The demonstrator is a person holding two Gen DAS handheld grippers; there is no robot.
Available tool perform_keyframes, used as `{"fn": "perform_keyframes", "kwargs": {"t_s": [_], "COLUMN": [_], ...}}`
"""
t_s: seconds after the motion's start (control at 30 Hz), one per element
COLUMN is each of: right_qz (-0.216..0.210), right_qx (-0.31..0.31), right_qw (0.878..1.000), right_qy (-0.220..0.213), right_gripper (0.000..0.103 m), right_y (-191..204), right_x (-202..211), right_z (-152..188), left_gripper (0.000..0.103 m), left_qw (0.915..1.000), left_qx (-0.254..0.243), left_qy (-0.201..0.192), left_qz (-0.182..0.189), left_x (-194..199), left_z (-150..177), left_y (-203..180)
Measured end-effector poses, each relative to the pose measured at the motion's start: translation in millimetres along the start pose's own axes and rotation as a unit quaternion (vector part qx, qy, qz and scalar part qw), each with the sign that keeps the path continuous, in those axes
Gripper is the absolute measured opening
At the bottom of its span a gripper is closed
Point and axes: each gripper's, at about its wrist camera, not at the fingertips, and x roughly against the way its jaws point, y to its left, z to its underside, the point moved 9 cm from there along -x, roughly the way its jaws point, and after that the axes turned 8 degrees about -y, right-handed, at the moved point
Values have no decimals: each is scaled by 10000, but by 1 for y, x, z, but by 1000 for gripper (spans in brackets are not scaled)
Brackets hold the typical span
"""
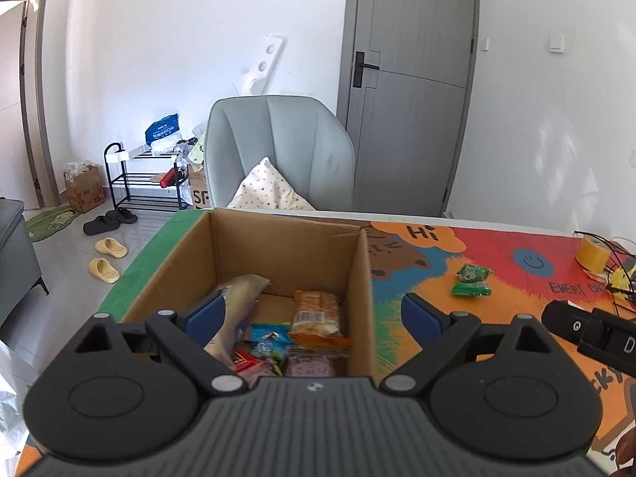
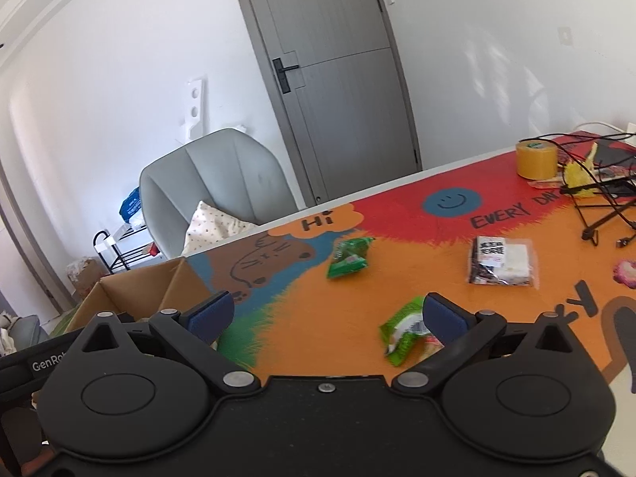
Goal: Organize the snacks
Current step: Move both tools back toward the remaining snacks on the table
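Listing what we find on the colourful cartoon-printed surface [image 2: 357,302]: one open cardboard box [image 1: 359,278] at its left end, holding several snacks. Inside we count a pale tall bag [image 1: 238,298] leaning on the left wall, an orange wrapped pack [image 1: 318,318], a blue packet [image 1: 268,338], a red packet [image 1: 244,359] and a pink one [image 1: 310,365].

Left claw [image 1: 314,314]: we hold it over the box with jaws spread wide, the left pad beside the pale bag and the right pad outside the box wall; it grips nothing.

Right claw [image 2: 326,314]: we hold it above the surface just right of the box, jaws at full spread and empty. A green snack packet [image 2: 401,334] lies under its right finger [image 2: 445,318]; whether they touch we cannot tell.

Loose items on the surface:
- a second green packet [image 2: 348,256], near the brown cartoon animal;
- a clear-wrapped black and white pack [image 2: 501,260], further right;
- a pink item [image 2: 626,272] at the right edge;
- a roll of yellow tape [image 2: 536,159] and tangled black cables [image 2: 600,206] at the far right corner.

Beyond the surface: a grey chair [image 1: 286,147] with a spotted cushion [image 1: 268,190].
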Motion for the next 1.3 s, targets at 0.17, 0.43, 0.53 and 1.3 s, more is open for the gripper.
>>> {"fn": "perform_keyframes", "kwargs": {"t_s": [0.17, 0.43, 0.53, 1.3], "right_qz": [83, 198, 279, 670], "right_qx": [-145, -302, -375, -634], "right_qw": [9999, 9993, 9989, 9957], "right_qy": [-6, -28, -41, 43], "right_gripper": [103, 103, 103, 102], "right_y": [-23, -64, -80, -159], "right_x": [6, 15, 17, 3], "right_z": [-1, -4, -4, -5], "left_gripper": [95, 95, 95, 95], "left_qw": [9999, 9997, 9995, 9945], "left_qx": [-87, -219, -282, -709], "left_qy": [22, -71, -19, 501], "left_qz": [56, 16, 106, 590], "left_x": [4, 12, 11, -29], "left_z": [3, 6, 9, 43], "left_y": [-20, -50, -65, -161]}}
